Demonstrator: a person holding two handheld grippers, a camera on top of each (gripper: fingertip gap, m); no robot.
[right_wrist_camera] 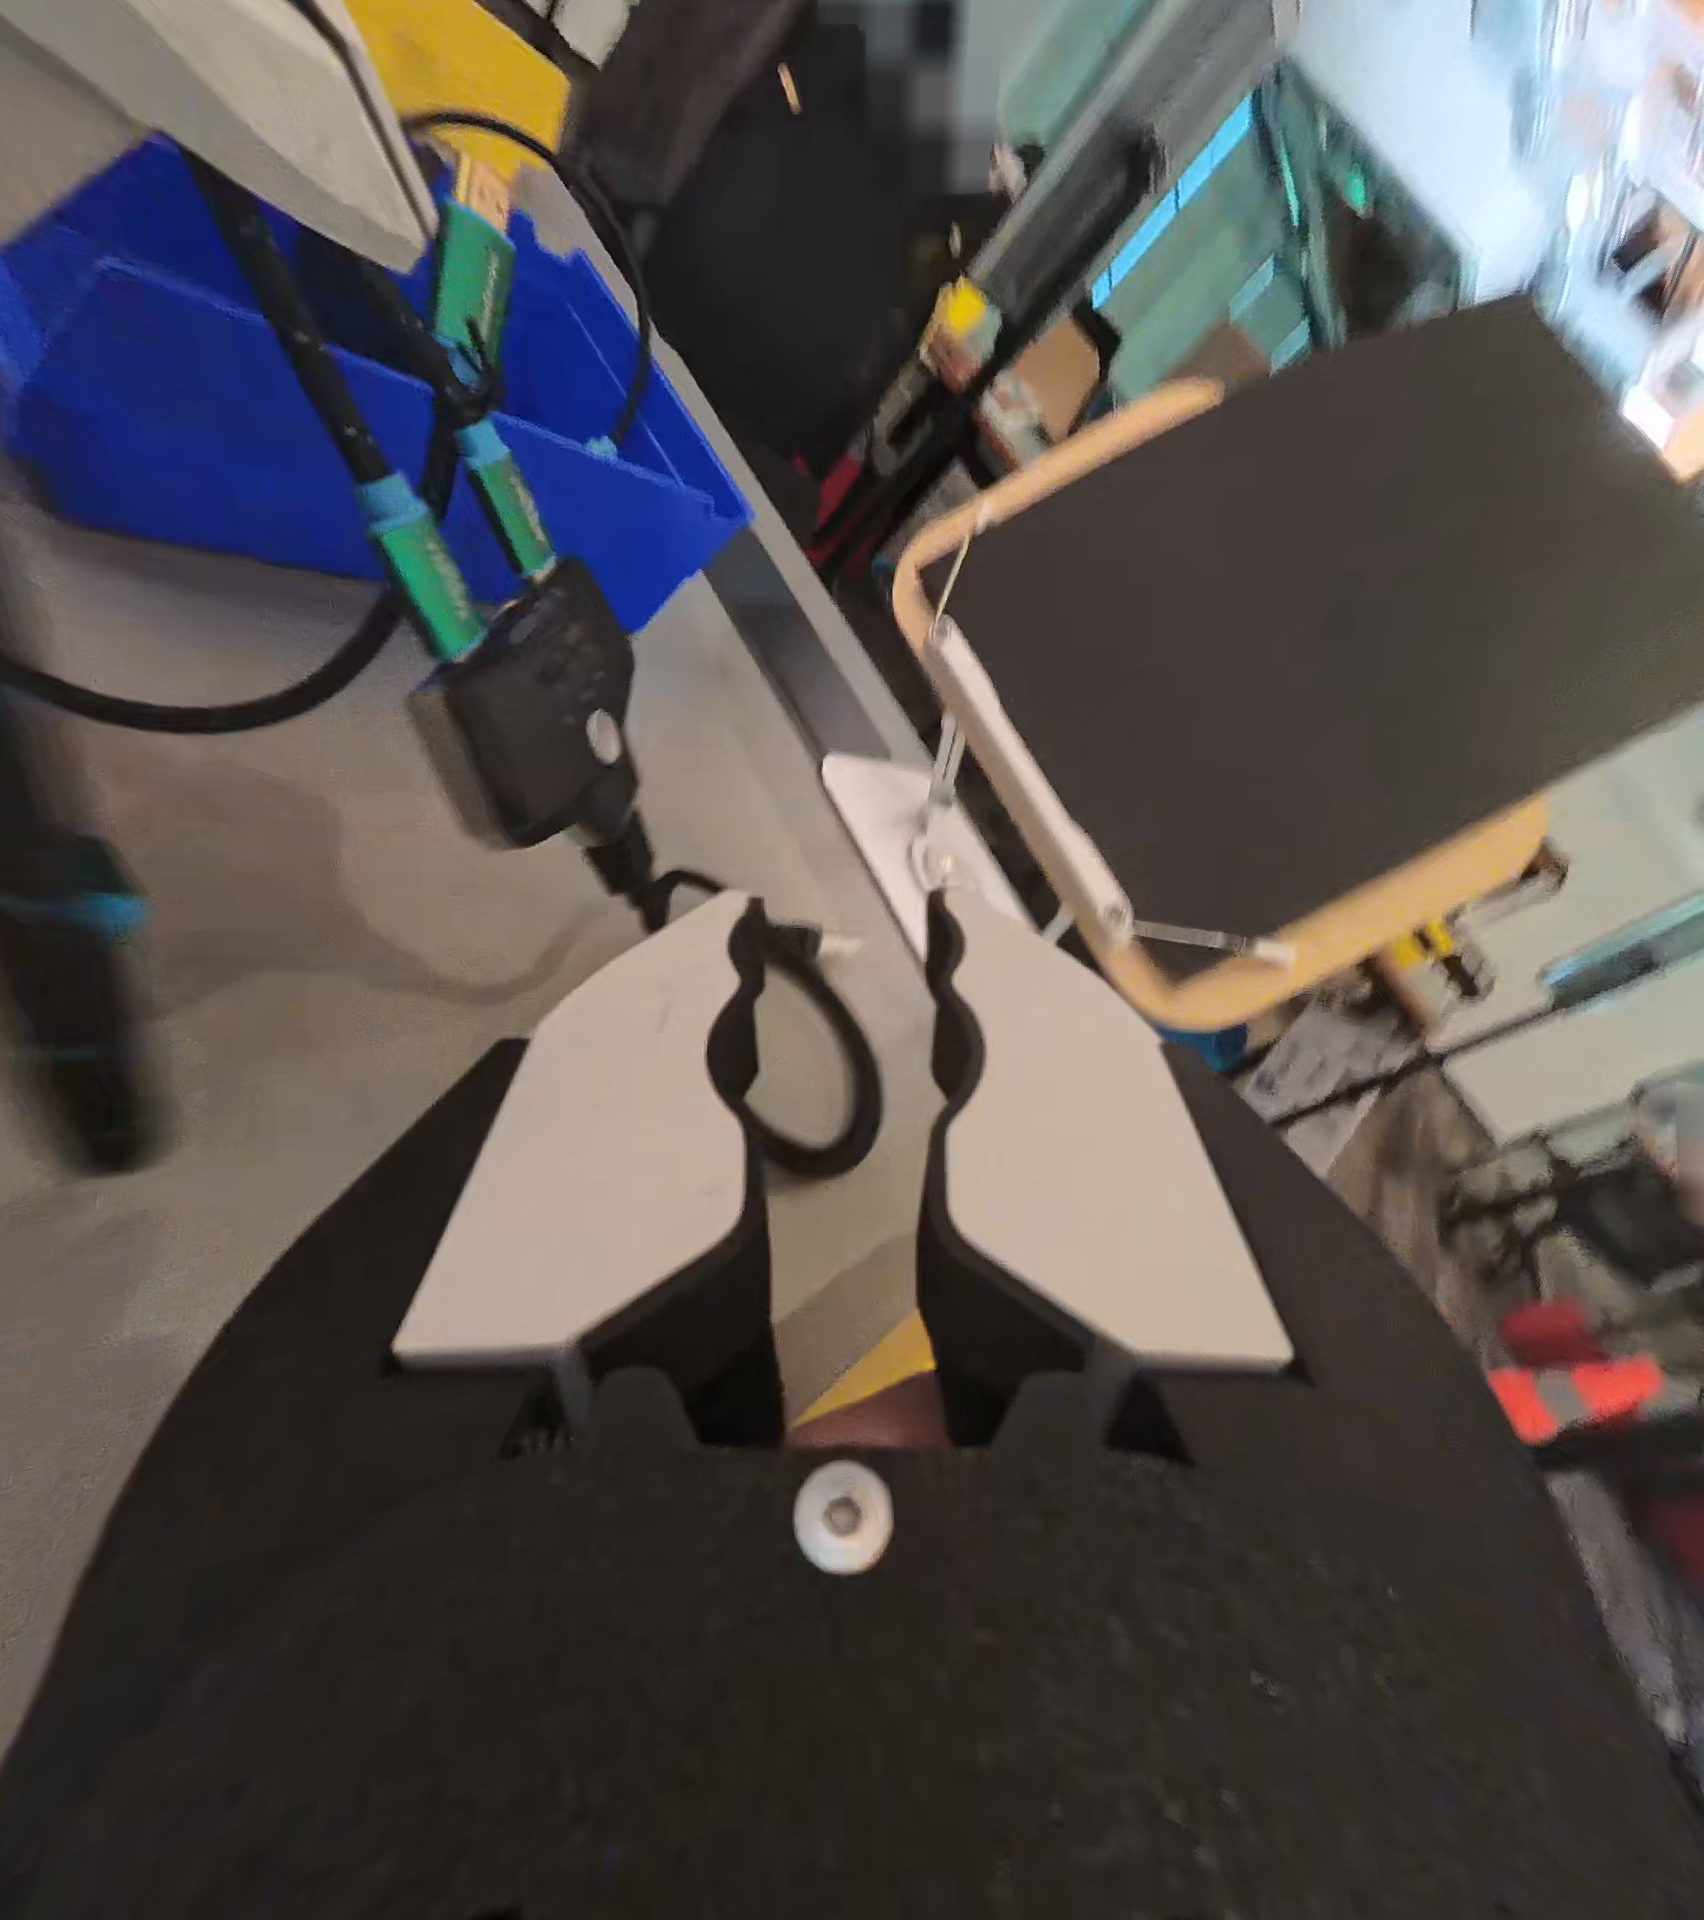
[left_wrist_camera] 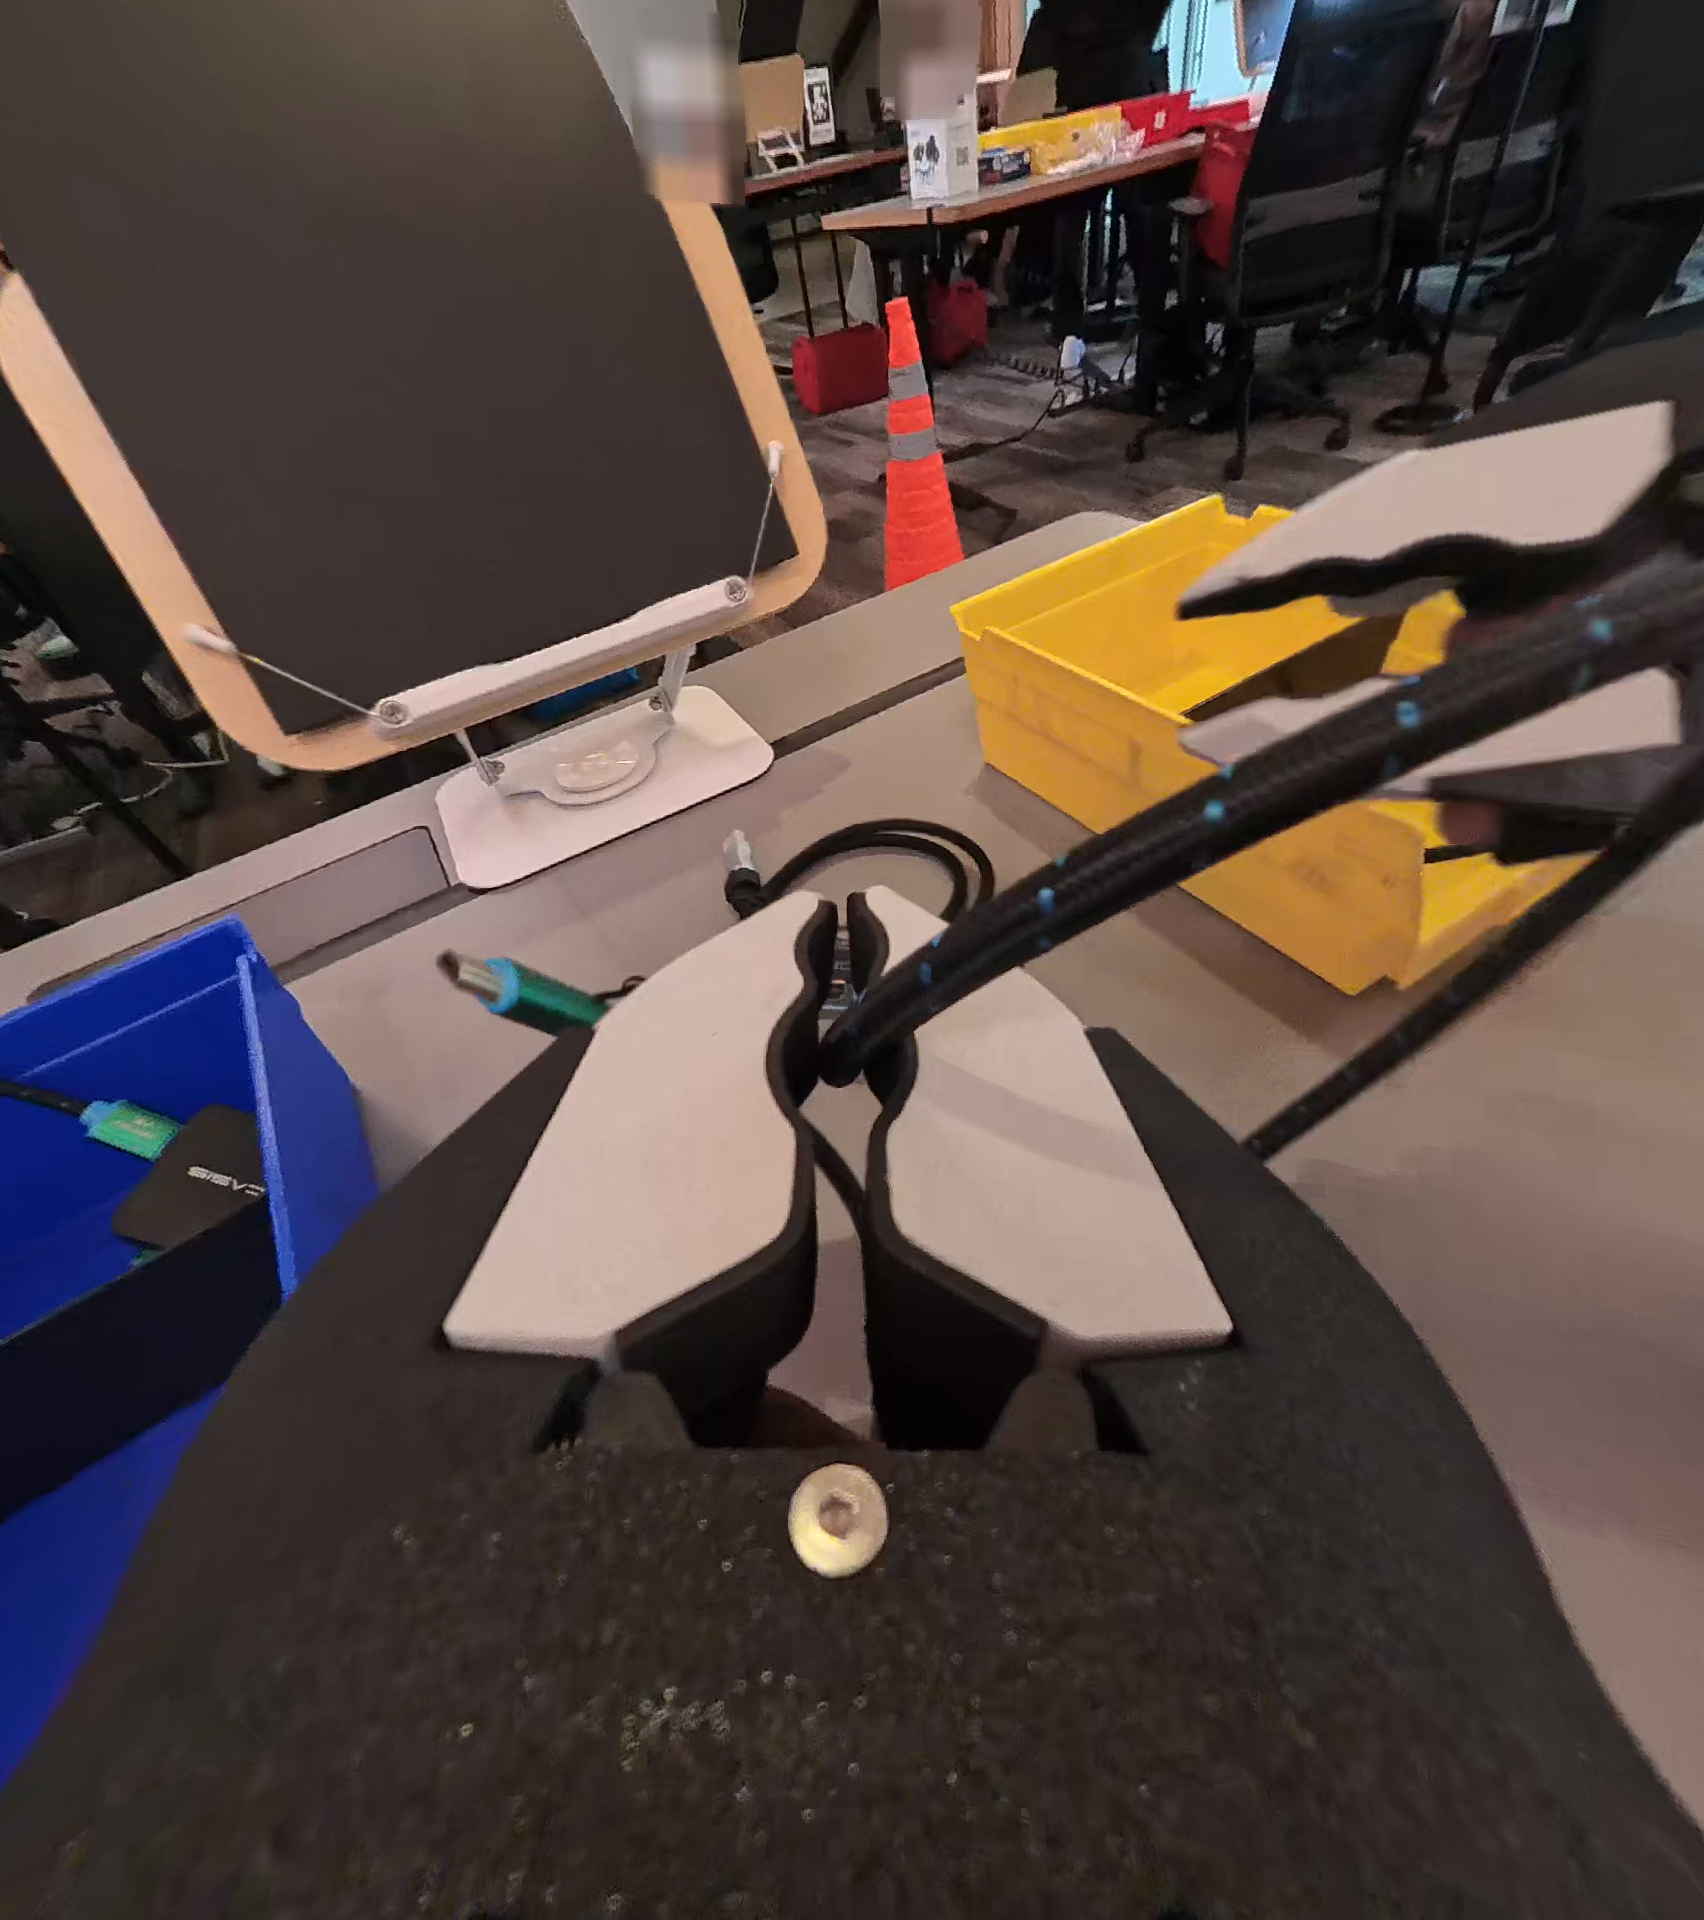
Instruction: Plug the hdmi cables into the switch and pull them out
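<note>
My left gripper (left_wrist_camera: 848, 914) is shut on two black braided HDMI cables (left_wrist_camera: 1139, 842) that run off to the right. In the right wrist view one of its grey fingers (right_wrist_camera: 235, 114) shows at the top left. The black switch (right_wrist_camera: 547, 707) lies on the grey table with two green plugs (right_wrist_camera: 432, 582) seated in it. Its pigtail loop (right_wrist_camera: 827, 1091) lies by my right gripper (right_wrist_camera: 843, 925), which is open and empty. The loop also shows in the left wrist view (left_wrist_camera: 931, 842). A loose green plug (left_wrist_camera: 526, 992) lies on the table, left of my left gripper. The left wrist view shows the right gripper (left_wrist_camera: 1191, 670) open beside the cables.
A blue bin (left_wrist_camera: 256, 1039) at the left holds another black box (left_wrist_camera: 193, 1179) with a green plug. A yellow bin (left_wrist_camera: 1087, 727) stands at the right. A dark board on a white stand (left_wrist_camera: 609, 790) is at the back edge. An orange cone (left_wrist_camera: 915, 447) stands on the floor beyond.
</note>
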